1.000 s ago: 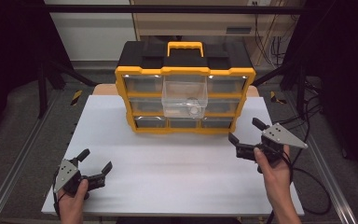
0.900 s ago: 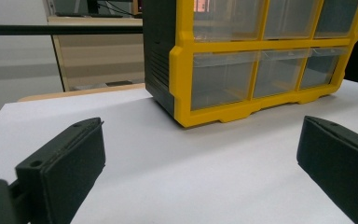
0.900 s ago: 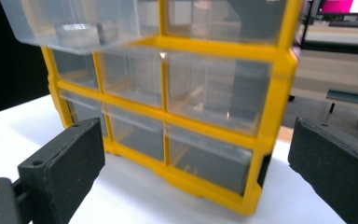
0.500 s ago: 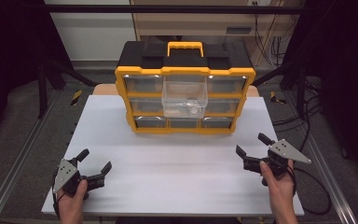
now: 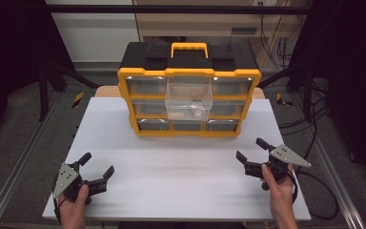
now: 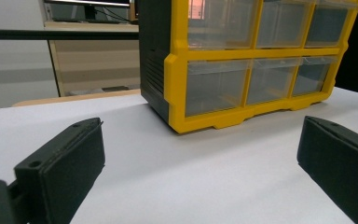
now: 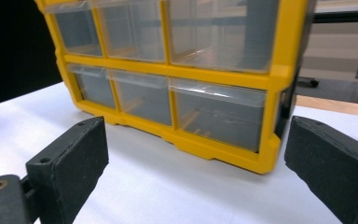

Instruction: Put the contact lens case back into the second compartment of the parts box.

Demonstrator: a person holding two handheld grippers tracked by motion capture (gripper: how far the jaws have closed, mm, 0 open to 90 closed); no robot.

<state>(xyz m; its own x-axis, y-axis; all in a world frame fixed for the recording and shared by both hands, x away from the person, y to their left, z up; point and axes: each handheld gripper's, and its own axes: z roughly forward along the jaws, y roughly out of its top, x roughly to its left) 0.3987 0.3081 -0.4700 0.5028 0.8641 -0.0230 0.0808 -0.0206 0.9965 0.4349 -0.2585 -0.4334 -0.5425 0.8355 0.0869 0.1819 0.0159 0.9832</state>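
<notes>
A yellow and black drawer organizer (image 5: 189, 71) with a yellow carry handle stands at the back of the white table (image 5: 181, 181). Its clear middle drawer (image 5: 188, 98) is pulled out, with a small pale item inside. My left gripper (image 5: 96, 171) rests near the front left corner, jaws wide apart and nothing between them. My right gripper (image 5: 251, 155) sits at the front right, open and holding nothing. The left gripper view looks at the organizer's (image 6: 242, 65) left corner past that gripper (image 6: 200, 154). The right gripper view faces the organizer's (image 7: 182, 74) right corner past that gripper (image 7: 196, 158).
Cables (image 5: 314, 119) trail on the floor to the right of the table. A metal rail (image 5: 14, 176) runs along the left side. A wooden board (image 5: 107, 92) shows behind the table's back edge.
My right gripper has drawn back toward the front edge of the table and lowered, staying open. The left gripper has not moved.
</notes>
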